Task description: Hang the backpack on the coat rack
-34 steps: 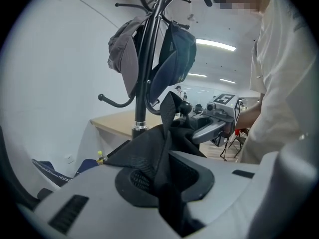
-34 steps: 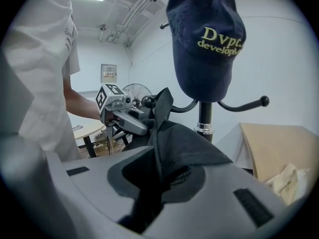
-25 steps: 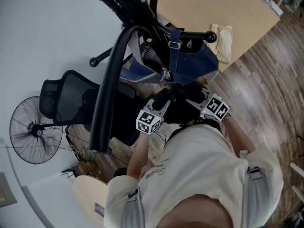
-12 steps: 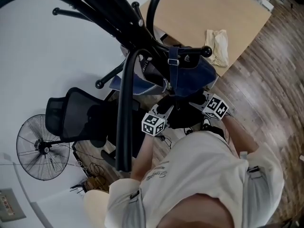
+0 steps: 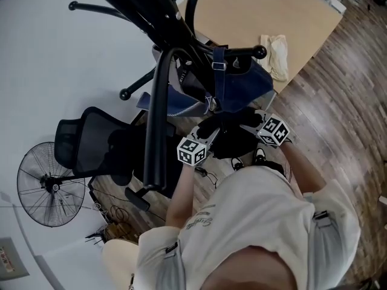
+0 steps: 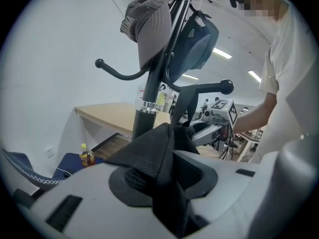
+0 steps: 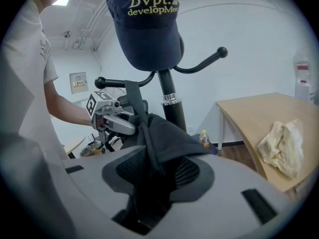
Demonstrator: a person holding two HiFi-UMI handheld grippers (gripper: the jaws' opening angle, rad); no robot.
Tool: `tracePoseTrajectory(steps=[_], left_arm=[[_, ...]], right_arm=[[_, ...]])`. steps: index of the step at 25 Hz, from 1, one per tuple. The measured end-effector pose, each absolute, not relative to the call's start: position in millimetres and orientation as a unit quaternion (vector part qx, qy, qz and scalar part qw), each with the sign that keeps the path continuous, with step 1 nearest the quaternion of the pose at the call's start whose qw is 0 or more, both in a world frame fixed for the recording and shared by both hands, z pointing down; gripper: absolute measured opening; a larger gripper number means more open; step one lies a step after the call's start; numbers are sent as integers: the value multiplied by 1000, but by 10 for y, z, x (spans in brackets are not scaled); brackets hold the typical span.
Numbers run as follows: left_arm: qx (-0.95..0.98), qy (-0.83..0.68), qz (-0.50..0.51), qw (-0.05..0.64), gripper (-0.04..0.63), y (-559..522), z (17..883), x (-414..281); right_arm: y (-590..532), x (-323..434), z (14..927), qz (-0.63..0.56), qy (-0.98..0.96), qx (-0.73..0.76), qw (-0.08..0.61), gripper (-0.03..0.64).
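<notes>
Left gripper (image 6: 167, 176) and right gripper (image 7: 149, 183): the jaws of both are opening, and a fold of the black backpack (image 6: 149, 146) lies between each pair of fingers. Just beyond the fingertips its strap (image 6: 183, 103) rises to a hook arm (image 6: 209, 87) of the coat rack (image 6: 149, 98). The backpack's long axis stands near vertical, top end toward the hook.
</notes>
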State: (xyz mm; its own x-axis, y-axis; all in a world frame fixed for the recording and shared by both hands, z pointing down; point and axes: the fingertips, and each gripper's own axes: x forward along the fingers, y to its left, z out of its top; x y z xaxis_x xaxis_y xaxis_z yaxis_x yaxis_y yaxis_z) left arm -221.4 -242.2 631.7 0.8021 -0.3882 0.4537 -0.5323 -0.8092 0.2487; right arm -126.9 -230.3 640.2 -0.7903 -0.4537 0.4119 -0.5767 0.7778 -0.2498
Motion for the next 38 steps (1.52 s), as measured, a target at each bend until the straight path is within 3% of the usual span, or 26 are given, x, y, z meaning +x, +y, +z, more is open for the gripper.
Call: tracePoseTrajectory(steps=[12, 17, 21, 24, 31, 38], left_arm=[[909, -316, 139, 232, 179, -2219, 6415, -2561], [895, -363, 109, 236, 169, -2101, 6305, -2798], [903, -374, 59, 203, 94, -2075, 5823, -2758], [913, -370, 55, 163, 32, -2069, 5473, -2621], [932, -342, 95, 70, 16, -1940, 4901, -2207], [929, -353, 103, 42, 17, -1982, 4668, -2133]], right_arm=[[-2029, -921, 6233, 146, -920, 321, 173, 146], [-1854, -872, 6050, 133, -920, 332, 161, 104], [-1784, -919, 5655, 95, -928, 335, 133, -6], [-1801, -1010, 5301, 63, -935, 332, 108, -6], [-1740, -1143, 4605, 2, -943, 322, 81, -6], [-1725, -1127, 4324, -3, -945, 324, 47, -6]])
